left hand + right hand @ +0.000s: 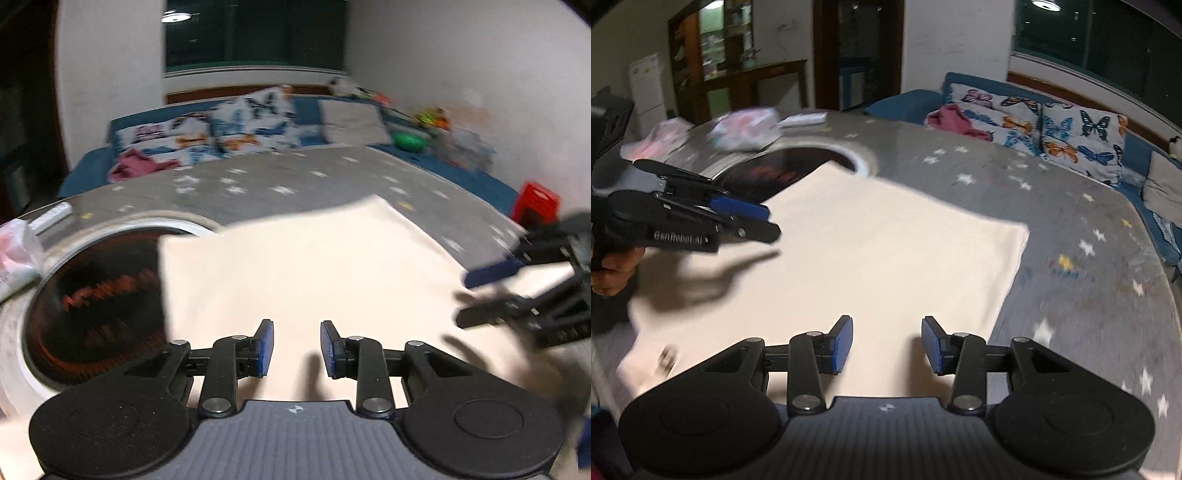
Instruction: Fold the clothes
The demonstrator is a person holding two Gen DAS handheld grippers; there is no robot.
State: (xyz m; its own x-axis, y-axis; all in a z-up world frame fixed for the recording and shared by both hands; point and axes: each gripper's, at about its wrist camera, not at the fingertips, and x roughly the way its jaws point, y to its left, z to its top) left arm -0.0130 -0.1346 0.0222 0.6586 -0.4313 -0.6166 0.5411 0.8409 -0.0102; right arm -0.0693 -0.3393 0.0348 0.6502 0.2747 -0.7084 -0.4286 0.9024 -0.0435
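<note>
A cream cloth (871, 251), folded into a flat, roughly rectangular slab, lies on the grey star-patterned bench (1052, 229). In the right wrist view it fills the middle of the frame, its far corner at about 12 o'clock reaching over the rim of a round dark inset (783, 173) with a pale ring, and its right-hand corner at about 2 o'clock lying on bare bench.

The right gripper (886, 341) hangs over the near edge of the cloth at 6 o'clock; its jaws stand apart with nothing between them, the blue pads clear of the fabric. The left gripper (764, 221) comes in at 9 o'clock in that view, above the cloth and throwing a shadow on it, with a hand (613, 273) on its grip. In its own view the left gripper (296, 347) also has its jaws parted and empty over the cream surface.

Beyond the cloth, at 11 o'clock, pale pink bundles (746, 127) lie on the bench. Behind the bench, from 12 to 3 o'clock, runs a blue sofa (908, 103) with butterfly cushions (1071, 133) and a crumpled pink garment (951, 118).
</note>
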